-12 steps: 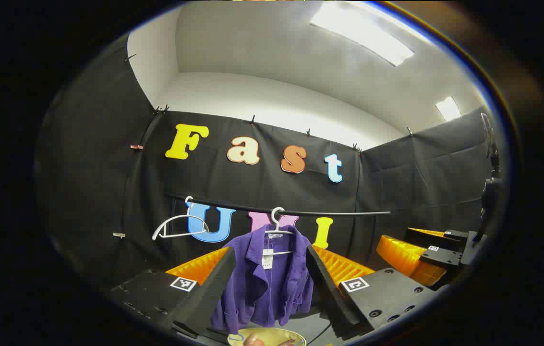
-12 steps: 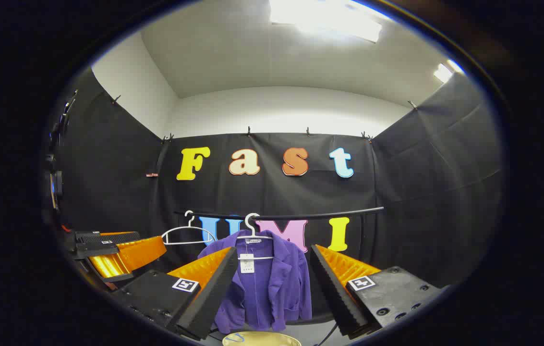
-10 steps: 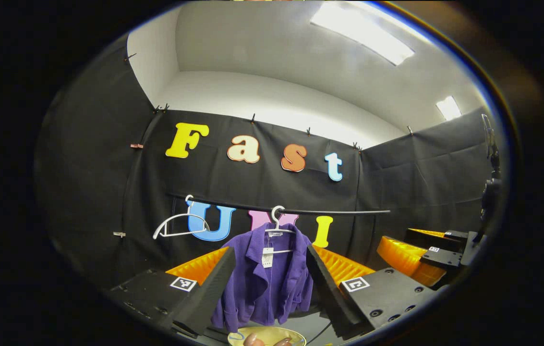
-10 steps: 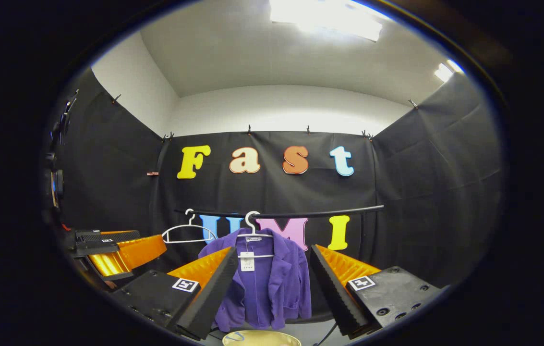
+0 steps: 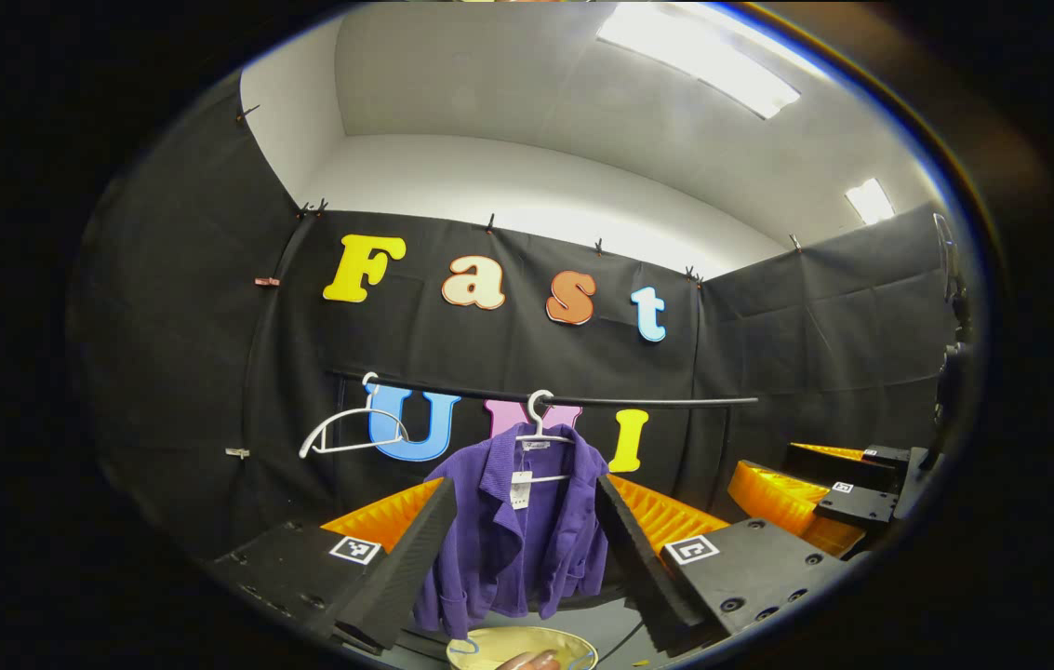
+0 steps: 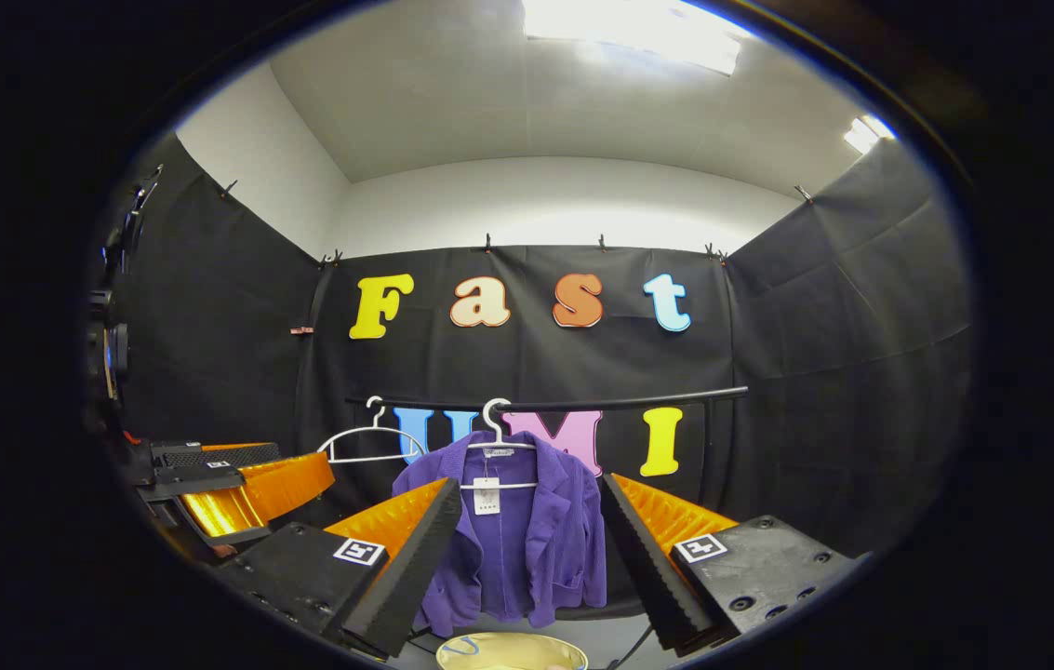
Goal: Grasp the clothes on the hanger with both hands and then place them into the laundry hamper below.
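Left gripper view: left gripper (image 5: 519, 558) jaws spread, empty; right gripper (image 6: 527, 558) likewise. Purple jacket (image 6: 513, 535) hangs ahead on white hanger (image 6: 499, 437), mid-rail (image 6: 638, 402); hamper (image 6: 510, 651) below. Risk: uneven pulls snag the collar, unhooking the hanger.

Purple jacket on white hangers, pale yellow hamper below

At centre of the left gripper view the jacket (image 5: 517, 540) is plain purple with a white tag (image 5: 518, 489); its hanger (image 5: 540, 430) and the bare hanger (image 5: 350, 430) at left are white. The rail (image 5: 638, 402) is black. At bottom centre the hamper (image 5: 517, 644) is pale yellow with a light blue handle. Walls and ceiling (image 6: 527, 121) read white-grey.
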`<state>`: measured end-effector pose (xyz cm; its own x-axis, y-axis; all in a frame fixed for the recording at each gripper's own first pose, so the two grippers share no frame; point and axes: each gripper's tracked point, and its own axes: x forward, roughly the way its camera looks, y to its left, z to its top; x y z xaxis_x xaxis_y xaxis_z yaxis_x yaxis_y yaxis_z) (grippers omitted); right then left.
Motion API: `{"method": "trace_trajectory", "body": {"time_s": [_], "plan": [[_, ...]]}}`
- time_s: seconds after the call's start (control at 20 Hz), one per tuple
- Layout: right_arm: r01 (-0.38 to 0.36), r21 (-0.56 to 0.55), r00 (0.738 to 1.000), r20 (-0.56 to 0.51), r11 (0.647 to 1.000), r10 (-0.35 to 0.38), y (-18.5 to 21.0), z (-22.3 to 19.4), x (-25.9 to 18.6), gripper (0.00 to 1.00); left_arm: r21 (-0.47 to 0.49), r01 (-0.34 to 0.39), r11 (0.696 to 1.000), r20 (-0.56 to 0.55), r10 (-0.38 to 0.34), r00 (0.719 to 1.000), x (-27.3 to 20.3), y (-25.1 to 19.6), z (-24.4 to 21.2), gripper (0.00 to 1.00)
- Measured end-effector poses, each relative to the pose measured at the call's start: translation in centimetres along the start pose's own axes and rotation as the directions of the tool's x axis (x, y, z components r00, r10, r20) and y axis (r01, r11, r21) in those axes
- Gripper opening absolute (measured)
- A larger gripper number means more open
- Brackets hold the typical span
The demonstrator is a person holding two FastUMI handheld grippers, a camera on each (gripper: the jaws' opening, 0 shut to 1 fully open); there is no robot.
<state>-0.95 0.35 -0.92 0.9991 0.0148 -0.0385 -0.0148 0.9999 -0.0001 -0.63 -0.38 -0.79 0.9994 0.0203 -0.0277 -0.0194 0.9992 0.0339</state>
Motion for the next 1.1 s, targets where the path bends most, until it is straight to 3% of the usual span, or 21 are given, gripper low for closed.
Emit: {"method": "trace_trajectory", "body": {"time_s": [0.35,0.9,0.95,1.0,1.1], "plan": [[0.0,0.003,1.0,-0.01,1.0,0.0,-0.1,0.0,-0.2,0.96,0.031,0.022,0.999,0.017,-0.023,1.0,0.0,-0.8,0.1,0.95],[0.033,0.01,0.999,-0.016,0.999,-0.033,0.5,-0.2,-0.6,0.96,-0.044,0.055,0.998,0.068,-0.052,0.996,-0.6,0.6,1.3,0.94],[0.039,0.008,0.999,-0.019,0.999,-0.039,0.7,-0.3,-0.6,0.97,-0.046,0.065,0.997,0.064,-0.062,0.996,-0.6,0.9,1.2,0.97],[0.046,0.006,0.999,-0.023,0.999,-0.046,1.1,-0.4,-0.8,0.97,-0.048,0.074,0.996,0.061,-0.071,0.996,-0.7,1.1,1.1,0.94],[0.059,0.0,0.998,-0.028,0.998,-0.059,2.0,-0.5,-1.2,0.97,-0.051,0.089,0.995,0.055,-0.087,0.995,-0.9,2.0,1.0,0.98]]}}
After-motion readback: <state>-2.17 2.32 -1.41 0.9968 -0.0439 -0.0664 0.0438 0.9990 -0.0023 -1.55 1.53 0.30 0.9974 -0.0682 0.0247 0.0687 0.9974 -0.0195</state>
